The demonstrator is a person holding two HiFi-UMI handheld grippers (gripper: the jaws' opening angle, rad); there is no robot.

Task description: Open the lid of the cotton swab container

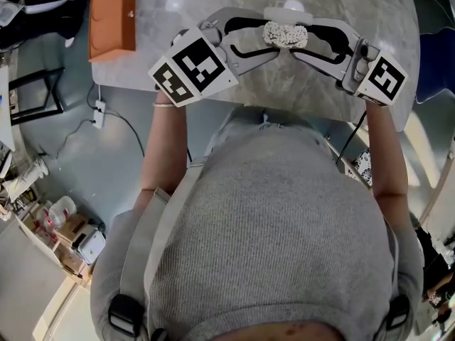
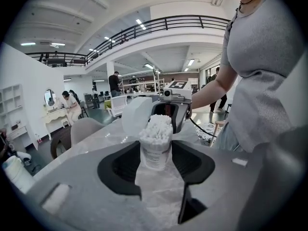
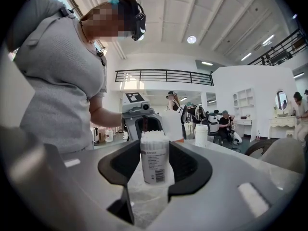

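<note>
The cotton swab container (image 1: 285, 34) stands upright over the grey marble table (image 1: 334, 6), packed with white swabs (image 2: 158, 126). Its white lid (image 2: 136, 115) is flipped open and hangs off the rim on the side away from me; it shows behind the tub as the lid (image 3: 172, 124) in the right gripper view. My left gripper (image 1: 273, 36) comes in from the left and my right gripper (image 1: 301, 37) from the right, facing each other. The dark pads of both press the tub's sides, as with the container (image 3: 154, 160) between the right jaws.
An orange box (image 1: 112, 21) lies on the table's far left part. A white cup (image 3: 201, 134) stands further back on the tabletop. The table's near edge runs just below the grippers, against my body. People, chairs and shelves fill the room behind.
</note>
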